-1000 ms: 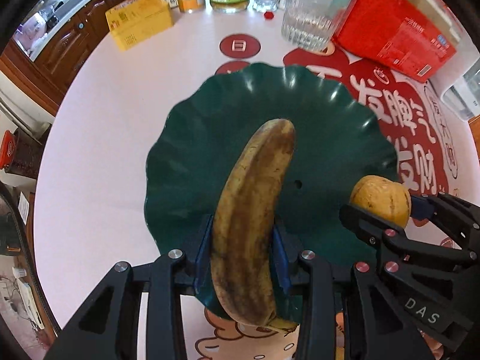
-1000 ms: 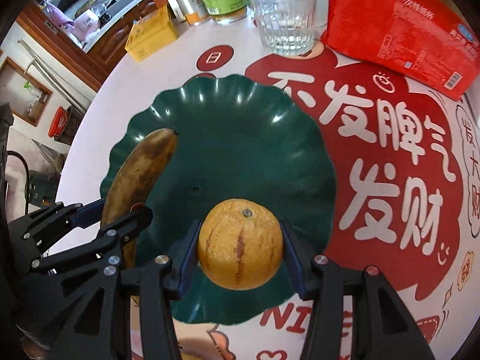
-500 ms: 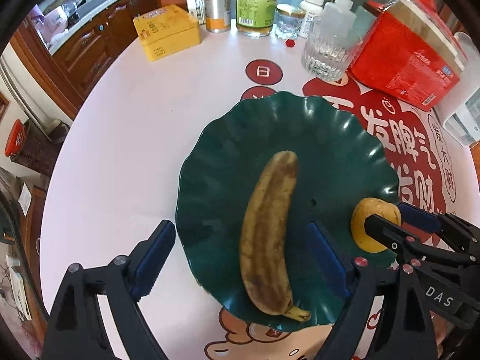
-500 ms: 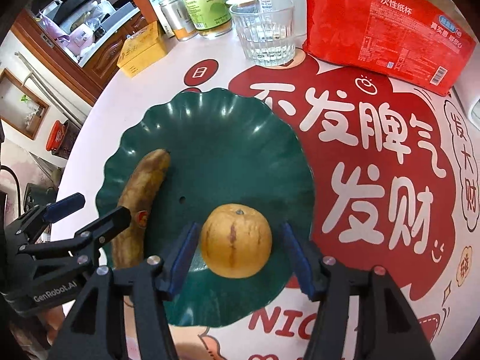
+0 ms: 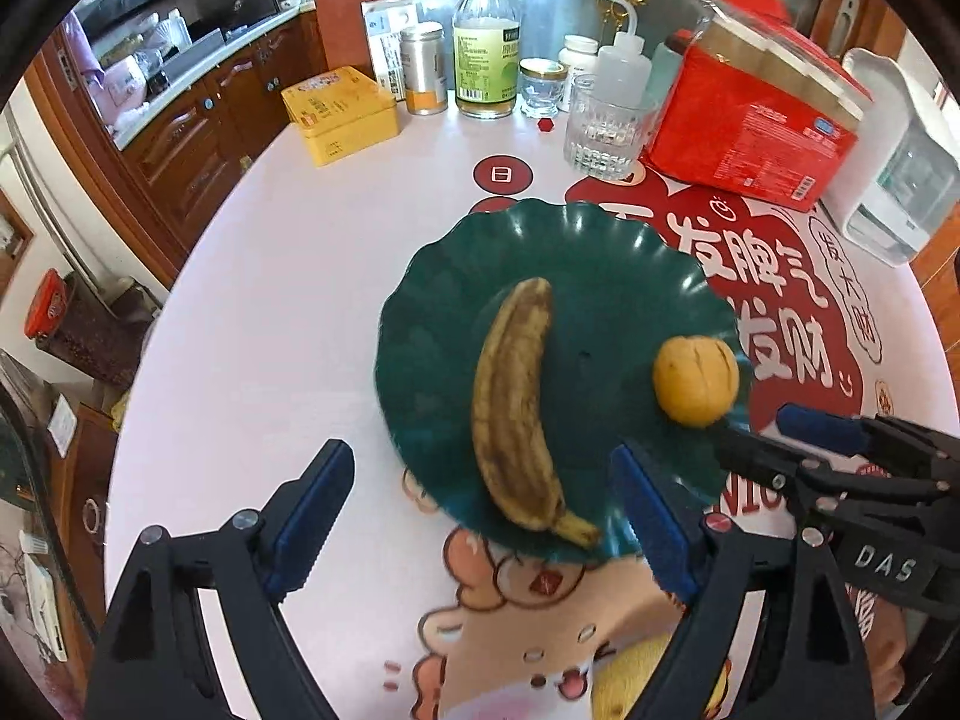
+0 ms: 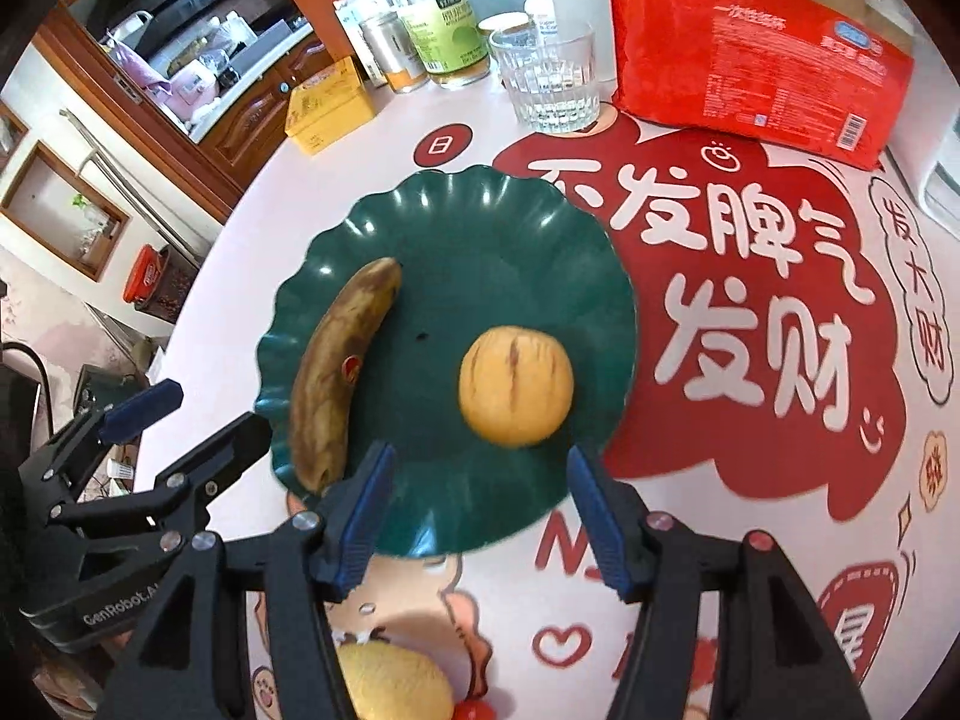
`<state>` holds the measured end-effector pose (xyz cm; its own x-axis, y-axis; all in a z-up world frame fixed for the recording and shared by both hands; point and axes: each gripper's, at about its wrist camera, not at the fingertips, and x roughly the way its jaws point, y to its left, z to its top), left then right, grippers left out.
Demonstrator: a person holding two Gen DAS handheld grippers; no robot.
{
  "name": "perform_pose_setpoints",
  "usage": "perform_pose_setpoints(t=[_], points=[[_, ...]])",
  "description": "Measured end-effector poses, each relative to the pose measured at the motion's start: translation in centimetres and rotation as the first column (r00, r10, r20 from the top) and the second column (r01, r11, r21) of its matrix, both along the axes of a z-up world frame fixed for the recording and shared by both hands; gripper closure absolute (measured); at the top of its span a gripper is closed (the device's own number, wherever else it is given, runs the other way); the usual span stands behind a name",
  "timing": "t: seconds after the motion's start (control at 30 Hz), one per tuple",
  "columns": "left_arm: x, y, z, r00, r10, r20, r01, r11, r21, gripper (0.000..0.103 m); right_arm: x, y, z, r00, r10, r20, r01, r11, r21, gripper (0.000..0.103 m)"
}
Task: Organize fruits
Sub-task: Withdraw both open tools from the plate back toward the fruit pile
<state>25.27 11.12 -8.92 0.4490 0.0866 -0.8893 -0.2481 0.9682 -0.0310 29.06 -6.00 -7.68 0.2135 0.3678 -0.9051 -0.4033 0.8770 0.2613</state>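
Fruits lie on the green plate [image 5: 600, 240]: a spotted banana [image 5: 513, 402] on its left half and an orange [image 6: 516, 384] to the right, apart from each other. The left gripper [image 5: 480, 516] is spread wide, clear of the banana, and the right gripper [image 6: 477, 510] stands released, nothing between its pads.

The tablecloth [image 6: 750, 312] reads "不发脾气 发财", the right gripper [image 5: 798, 438] "DAS", the left gripper [image 6: 192, 414] "GenRobot.AI".
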Motion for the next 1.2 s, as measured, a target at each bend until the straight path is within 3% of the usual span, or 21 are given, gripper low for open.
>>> perform_pose_setpoints(t=[0.33, 0.6, 0.7, 0.83, 1.2], points=[[-6.0, -1.3, 4.5, 0.997, -0.016, 0.072, 0.013, 0.999, 0.042, 0.016, -5.4, -3.0, 4.1, 0.996, -0.052, 0.067, 0.047, 0.996, 0.073, 0.037], [-9.8, -2.5, 8.9, 0.991, -0.039, 0.129, 0.028, 0.996, 0.083, 0.016, -10.8, -4.9, 9.5, 0.979, -0.059, 0.196, 0.047, 0.997, 0.068, 0.037], [-11.3, -2.9, 9.9, 0.989, -0.039, 0.145, 0.029, 0.997, 0.068, 0.016, -12.9, -5.4, 10.9, 0.976, -0.041, 0.216, 0.029, 0.998, 0.061, 0.030], [-13.2, -3.4, 10.5, 0.987, -0.049, 0.154, 0.043, 0.998, 0.048, 0.015, -15.6, -6.4, 11.9, 0.971, -0.053, 0.232, 0.042, 0.998, 0.052, 0.021], [-18.9, -5.4, 8.5, 0.984, -0.095, 0.152, 0.086, 0.994, 0.063, 0.015, -22.4, -7.9, 10.6, 0.961, -0.051, 0.271, 0.052, 0.999, 0.003, 0.021]])
